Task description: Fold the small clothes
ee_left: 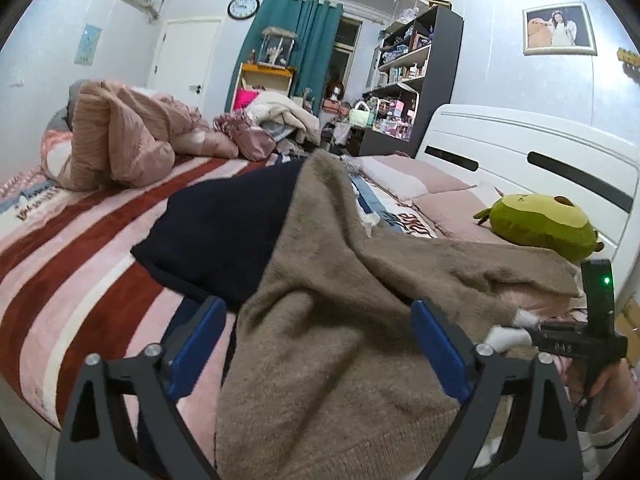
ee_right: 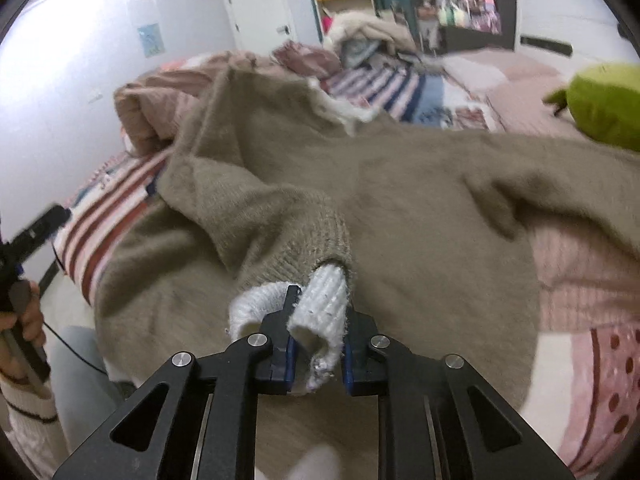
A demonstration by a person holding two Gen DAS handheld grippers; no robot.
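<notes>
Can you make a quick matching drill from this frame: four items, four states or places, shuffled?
Items:
1. left gripper
2. right gripper
3. navy garment
4. green plush toy

States or places:
A. lying near the white headboard
B. closed on the white cuff of the tan sweater
C. jaws wide apart over the tan sweater
D. flat on the striped blanket, partly under the sweater

Pairs: 1-C, 2-B, 3-D, 4-A
</notes>
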